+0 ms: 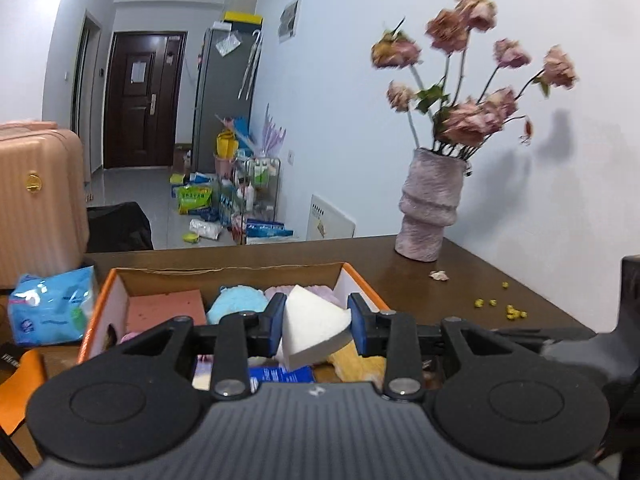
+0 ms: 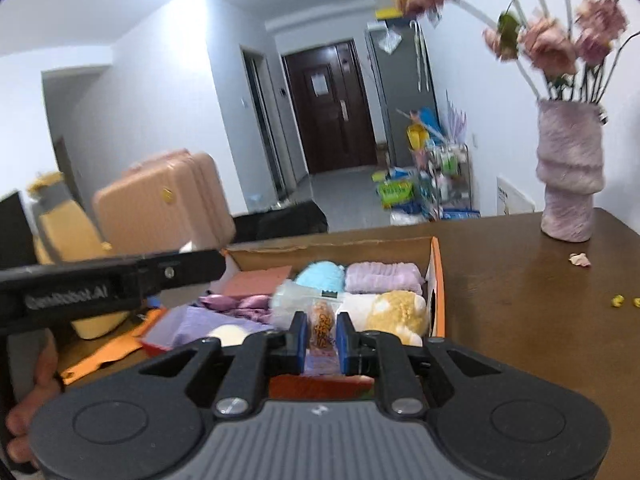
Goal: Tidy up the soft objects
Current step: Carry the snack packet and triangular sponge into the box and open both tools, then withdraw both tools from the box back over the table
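Left wrist view: the left tongs (image 1: 317, 322) clamp a white foam wedge (image 1: 314, 326) above an orange-edged cardboard box (image 1: 362, 280) on the brown surface (image 1: 500, 276), near a vase of dried roses (image 1: 430, 204).

Right wrist view: the right tongs (image 2: 321, 334) grip a clear packet (image 2: 322, 326) over the box, above a yellow plush (image 2: 396, 312) and lilac towel (image 2: 382, 276).

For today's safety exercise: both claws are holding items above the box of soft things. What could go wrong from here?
1. The left claw pinches the white foam wedge near its tapered end; it might squirt out.
2. The right claw grips a thin clear packet; it could slip or get crushed.
3. The box already looks crowded, so new items may spill over.
4. The vase stands close by; a wide swing could topple it.
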The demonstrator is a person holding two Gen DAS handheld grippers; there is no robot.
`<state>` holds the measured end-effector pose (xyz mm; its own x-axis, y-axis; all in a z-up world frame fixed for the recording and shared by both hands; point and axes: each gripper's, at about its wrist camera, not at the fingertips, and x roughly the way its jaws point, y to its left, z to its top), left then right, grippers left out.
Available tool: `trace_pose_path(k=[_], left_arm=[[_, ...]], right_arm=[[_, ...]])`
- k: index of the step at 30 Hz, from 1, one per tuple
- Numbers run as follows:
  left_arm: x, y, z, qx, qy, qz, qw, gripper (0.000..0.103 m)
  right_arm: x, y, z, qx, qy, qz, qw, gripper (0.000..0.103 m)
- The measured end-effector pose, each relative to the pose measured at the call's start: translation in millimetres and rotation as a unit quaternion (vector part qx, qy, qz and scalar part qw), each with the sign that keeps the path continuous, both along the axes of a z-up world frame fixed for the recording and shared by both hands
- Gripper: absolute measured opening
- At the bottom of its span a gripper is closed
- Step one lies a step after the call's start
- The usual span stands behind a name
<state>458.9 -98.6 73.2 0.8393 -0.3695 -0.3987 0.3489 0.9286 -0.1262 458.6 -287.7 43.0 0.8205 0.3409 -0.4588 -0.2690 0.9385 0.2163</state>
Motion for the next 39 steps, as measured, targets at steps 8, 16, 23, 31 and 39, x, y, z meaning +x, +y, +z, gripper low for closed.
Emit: trace_pose_path(k=[8, 16, 23, 31, 39], left_arm=[[63.6, -26.5, -30.6, 0.015, 0.043, -0.015, 0.9989, 0.034], [84.7, -38.9, -52.6, 0.011, 0.079, -0.028, 0.9964, 0.057], [69.7, -30.9, -33.8, 0.021, 0.060, -0.019, 0.9978, 0.071], [27.2, 12.6, 4.3, 0.043, 0.021, 0.031, 0.9984, 0.078], [-58.8, 68.5, 17.1, 0.049, -0.029, 0.111, 0.9922, 0.103]], right_arm=[[43.2, 3.8, -30.0, -0.004, 0.035, -0.010, 0.999, 0.048], [28.0, -20.6, -15.2, -0.068, -0.001, -0.056, 0.996, 0.058], [21.9, -28.1, 4.1, -0.061, -0.010, -0.061, 0.996, 0.058], [-8.6, -14.9, 44.2, -0.062, -0.043, -0.048, 0.996, 0.069], [-70.8, -2.0, 60.8, -0.040, -0.129, -0.068, 0.989, 0.092]])
